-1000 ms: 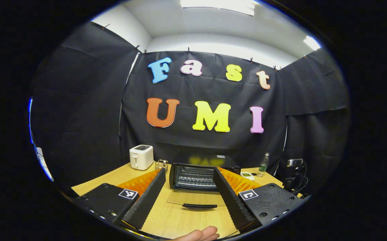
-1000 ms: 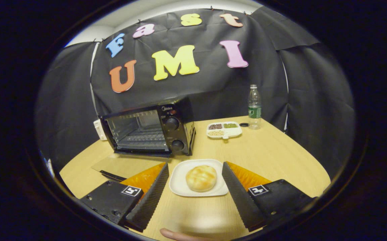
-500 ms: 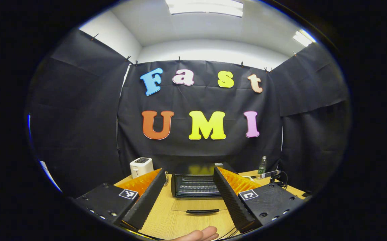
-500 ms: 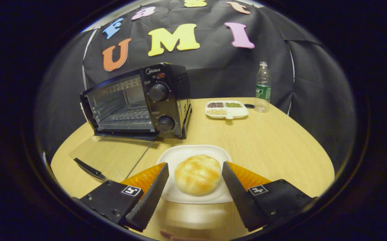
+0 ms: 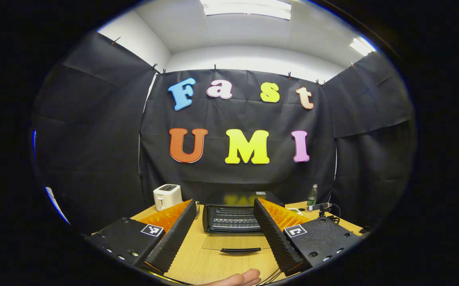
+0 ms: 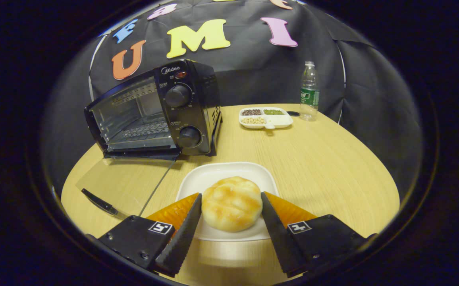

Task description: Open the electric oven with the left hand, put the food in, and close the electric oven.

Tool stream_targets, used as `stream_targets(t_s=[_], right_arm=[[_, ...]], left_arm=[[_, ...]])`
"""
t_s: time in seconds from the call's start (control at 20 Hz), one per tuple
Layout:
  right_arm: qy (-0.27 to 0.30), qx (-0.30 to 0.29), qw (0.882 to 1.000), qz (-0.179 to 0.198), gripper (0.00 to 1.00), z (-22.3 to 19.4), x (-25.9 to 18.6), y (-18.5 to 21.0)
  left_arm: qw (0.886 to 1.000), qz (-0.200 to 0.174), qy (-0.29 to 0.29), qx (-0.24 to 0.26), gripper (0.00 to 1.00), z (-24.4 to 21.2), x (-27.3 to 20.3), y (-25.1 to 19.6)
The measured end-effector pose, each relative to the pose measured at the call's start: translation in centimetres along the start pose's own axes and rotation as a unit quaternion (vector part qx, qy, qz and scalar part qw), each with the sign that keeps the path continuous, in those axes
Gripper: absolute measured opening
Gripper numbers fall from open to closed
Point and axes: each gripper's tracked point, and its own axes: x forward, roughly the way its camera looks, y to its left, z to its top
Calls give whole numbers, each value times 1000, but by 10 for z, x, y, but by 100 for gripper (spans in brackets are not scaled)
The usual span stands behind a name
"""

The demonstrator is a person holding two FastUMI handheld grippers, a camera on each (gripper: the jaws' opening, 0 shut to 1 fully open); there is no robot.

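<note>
We see a round light-wood table [image 6: 313,159] inside a booth walled with black cloth. On it the electric oven [image 6: 154,109] stands at the left of the right gripper view, its long axis running across the table. Its open mouth faces the near left edge, and its two knobs sit on the end panel nearest the middle of the table. The glass door [image 6: 124,180] lies folded down flat on the wood in front of the opening, its black handle [image 6: 99,201] at the outer edge.

The bread roll [image 6: 231,203] rests on a white plate [image 6: 223,176] just in front of the oven, near the table's front edge. The right gripper [image 6: 231,206] straddles it with its fingers spread, one on each side of the roll and very close to it. We cannot tell whether they touch it yet.

Farther back stand a divided snack tray [image 6: 266,118] and a clear bottle [image 6: 309,91].

In the left gripper view, the left gripper [image 5: 224,226] hangs released and empty. It points straight into the oven's rack, above the lowered door. A white toaster [image 5: 167,196] stands at the back left.

Compared with half a second ago, the right gripper has moved closer. The roll now sits between the fingers rather than ahead of them, while the left gripper has barely shifted.
</note>
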Motion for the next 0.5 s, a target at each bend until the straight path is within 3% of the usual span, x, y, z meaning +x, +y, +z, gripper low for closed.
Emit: stream_targets(t_s=[0.25,0.5], right_arm=[[-24,0,1000,9,89,14,-25,5],[-74,56,993,71,88,44,-52,41]], left_arm=[[1000,-7,7,-11,94,-8,8,0],[1000,-15,-7,-9,94,-5,7,-1]])
